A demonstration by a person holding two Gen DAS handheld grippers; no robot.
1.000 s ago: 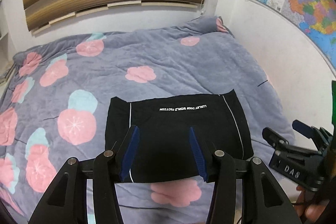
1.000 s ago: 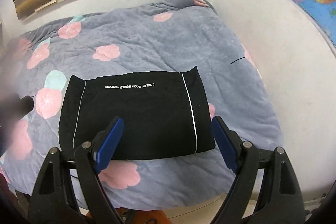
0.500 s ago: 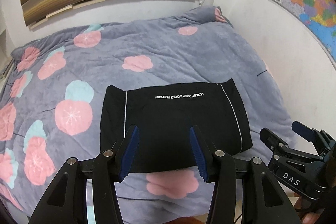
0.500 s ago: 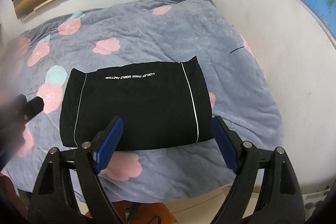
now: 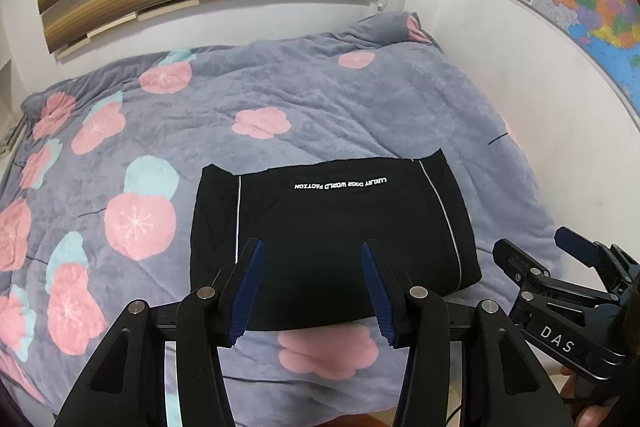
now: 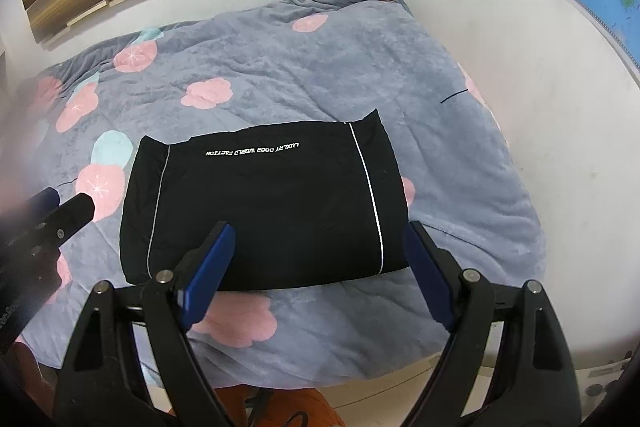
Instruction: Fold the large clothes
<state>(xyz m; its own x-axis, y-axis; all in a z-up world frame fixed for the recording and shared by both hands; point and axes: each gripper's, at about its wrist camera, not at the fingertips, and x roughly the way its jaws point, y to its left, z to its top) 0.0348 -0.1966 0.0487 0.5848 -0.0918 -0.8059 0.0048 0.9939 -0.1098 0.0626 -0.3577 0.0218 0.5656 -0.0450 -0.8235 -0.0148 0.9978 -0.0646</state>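
While both grippers hang above the near edge of the bed, the black garment (image 5: pixel 332 247) lies folded flat on the flowered blanket (image 5: pixel 320 99), toward 12 o'clock from each of them. The left gripper (image 5: pixel 310 291) has its jaws partly apart and grasps nothing; the right gripper (image 6: pixel 316 275) stands wider, also with nothing between the pads. The garment's long axis runs from 9 to 3 o'clock – its printed line of text sits at the far edge and reads upside down. I judge neither hand clearly nearer – the left looks over the middle, the right over the 3 o'clock end
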